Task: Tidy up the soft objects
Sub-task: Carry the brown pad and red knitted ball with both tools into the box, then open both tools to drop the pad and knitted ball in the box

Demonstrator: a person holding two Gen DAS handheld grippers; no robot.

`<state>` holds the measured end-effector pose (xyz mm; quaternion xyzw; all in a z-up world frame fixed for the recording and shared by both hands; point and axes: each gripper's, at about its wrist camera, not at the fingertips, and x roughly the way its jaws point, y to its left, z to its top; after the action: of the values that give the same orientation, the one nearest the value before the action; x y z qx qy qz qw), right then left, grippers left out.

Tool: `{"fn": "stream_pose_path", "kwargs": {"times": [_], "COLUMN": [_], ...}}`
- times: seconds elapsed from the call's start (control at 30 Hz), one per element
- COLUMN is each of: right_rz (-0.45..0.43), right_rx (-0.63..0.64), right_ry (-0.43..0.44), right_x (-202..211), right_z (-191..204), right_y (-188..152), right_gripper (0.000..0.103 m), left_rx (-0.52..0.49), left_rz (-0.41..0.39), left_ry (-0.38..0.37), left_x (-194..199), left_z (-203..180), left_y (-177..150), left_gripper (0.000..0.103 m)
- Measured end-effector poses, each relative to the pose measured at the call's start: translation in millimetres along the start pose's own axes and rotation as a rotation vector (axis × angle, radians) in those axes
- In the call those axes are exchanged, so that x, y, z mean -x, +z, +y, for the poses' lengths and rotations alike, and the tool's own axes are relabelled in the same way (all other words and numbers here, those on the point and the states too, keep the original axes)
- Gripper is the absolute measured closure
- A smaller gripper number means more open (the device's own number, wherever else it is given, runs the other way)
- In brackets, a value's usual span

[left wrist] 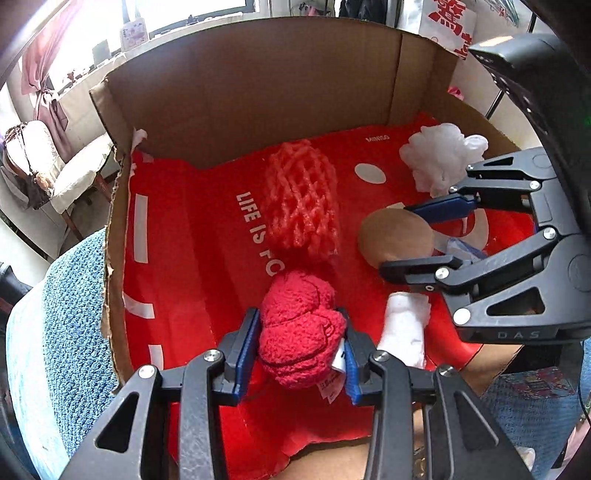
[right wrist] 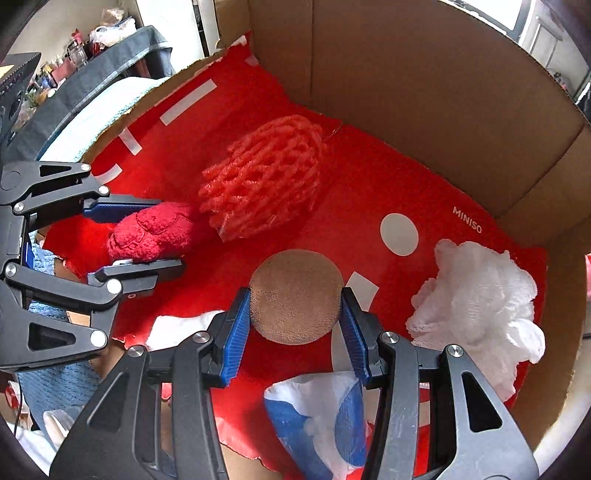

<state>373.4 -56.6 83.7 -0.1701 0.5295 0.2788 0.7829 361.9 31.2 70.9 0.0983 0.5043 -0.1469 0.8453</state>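
Inside a cardboard box lined with a red Miniso bag, the right gripper clamps a brown ball; the left gripper grips a red plush beside red foam netting.

Cardboard box on blue knit cover.

At the upper left of the left wrist view, daylight pours through a window beside a tied pink curtain, with a white-cushioned chair below.
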Motion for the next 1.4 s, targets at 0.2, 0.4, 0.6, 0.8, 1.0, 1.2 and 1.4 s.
{"fn": "stream_pose_path", "kwargs": {"times": [0.2, 0.4, 0.6, 0.8, 1.0, 1.2, 1.4], "right_rz": [-0.002, 0.011, 0.02, 0.022, 0.012, 0.012, -0.022], "right_rx": [0.004, 0.009, 0.012, 0.013, 0.006, 0.003, -0.013], "right_ry": [-0.014, -0.01, -0.008, -0.008, -0.002, -0.008, 0.004], "right_x": [-1, 0, -3, -6, -3, -3, 12], "right_z": [-1, -1, 0, 2, 4, 4, 5], "right_y": [1, 1, 5, 9, 10, 7, 3], "right_gripper": [0.056, 0.055, 0.053, 0.052, 0.047, 0.046, 0.046], "left_rx": [-0.014, -0.025, -0.024, -0.023, -0.012, -0.009, 0.029], "left_rz": [0.009, 0.022, 0.021, 0.016, 0.0, -0.024, -0.067], "left_ry": [0.007, 0.005, 0.002, -0.003, -0.01, -0.001, 0.01], "left_x": [-8, -12, -14, -15, -8, 3, 25], "left_z": [-9, -13, -18, -20, -21, -24, -23], "left_y": [4, 5, 6, 7, 6, 1, -6], "left_gripper": [0.061, 0.056, 0.05, 0.044, 0.038, 0.033, 0.026]}}
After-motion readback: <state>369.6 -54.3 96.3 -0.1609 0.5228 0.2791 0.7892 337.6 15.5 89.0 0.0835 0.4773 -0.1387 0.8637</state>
